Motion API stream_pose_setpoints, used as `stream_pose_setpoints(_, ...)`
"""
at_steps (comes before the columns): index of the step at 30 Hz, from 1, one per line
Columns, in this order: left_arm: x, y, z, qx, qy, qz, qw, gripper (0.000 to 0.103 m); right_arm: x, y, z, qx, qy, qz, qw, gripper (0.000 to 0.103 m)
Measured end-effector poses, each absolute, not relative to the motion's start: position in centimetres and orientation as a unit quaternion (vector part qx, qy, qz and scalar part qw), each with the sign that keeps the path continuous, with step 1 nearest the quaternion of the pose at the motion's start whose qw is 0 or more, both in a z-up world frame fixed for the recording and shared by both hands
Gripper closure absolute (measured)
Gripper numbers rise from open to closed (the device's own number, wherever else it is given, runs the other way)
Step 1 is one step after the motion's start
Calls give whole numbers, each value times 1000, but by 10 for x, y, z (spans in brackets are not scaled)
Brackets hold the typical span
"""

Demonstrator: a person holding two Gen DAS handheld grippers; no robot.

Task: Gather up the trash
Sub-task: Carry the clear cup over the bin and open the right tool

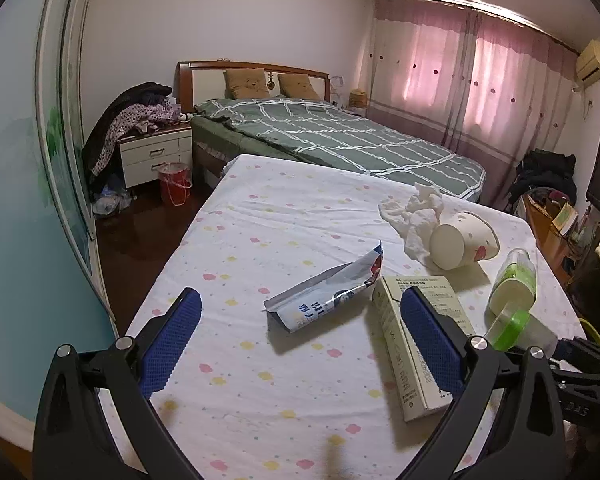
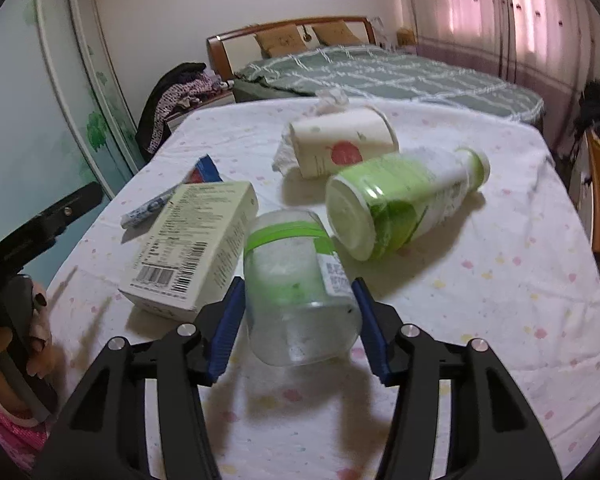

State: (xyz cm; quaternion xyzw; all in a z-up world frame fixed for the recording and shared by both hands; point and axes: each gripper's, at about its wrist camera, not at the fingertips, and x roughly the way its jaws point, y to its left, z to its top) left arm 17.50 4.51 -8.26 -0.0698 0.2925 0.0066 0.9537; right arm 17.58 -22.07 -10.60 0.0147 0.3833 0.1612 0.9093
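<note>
Collecting has barely begun, I'd judge; every trash item I can see is on the flower-print covered counter point(image 2: 500, 300); no bin in view; right gripper point(image 2: 300, 312) fingers half closed around the clear plastic jar with green band point(image 2: 296, 280), lying on its side at the near edge, pads at or just off its walls, contact unclear; left gripper point(image 1: 300, 344) fingers wide apart, empty, above the counter; left to pick: cream cardboard box point(image 2: 196, 240), green-and-white plastic bottle point(image 2: 400, 200), white paper cup with red apple print point(image 2: 340, 144), crumpled white tissue point(image 1: 416, 216), torn blue-white foil wrapper point(image 1: 328, 292); jar looks empty, cloudy, lidless.
</note>
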Motion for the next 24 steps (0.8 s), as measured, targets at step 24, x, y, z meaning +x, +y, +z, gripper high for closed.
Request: stream_pose_setpoints(24,174,40,-85,-66,296,1,953,5,136,-354,-71,121,325,-23,938,55)
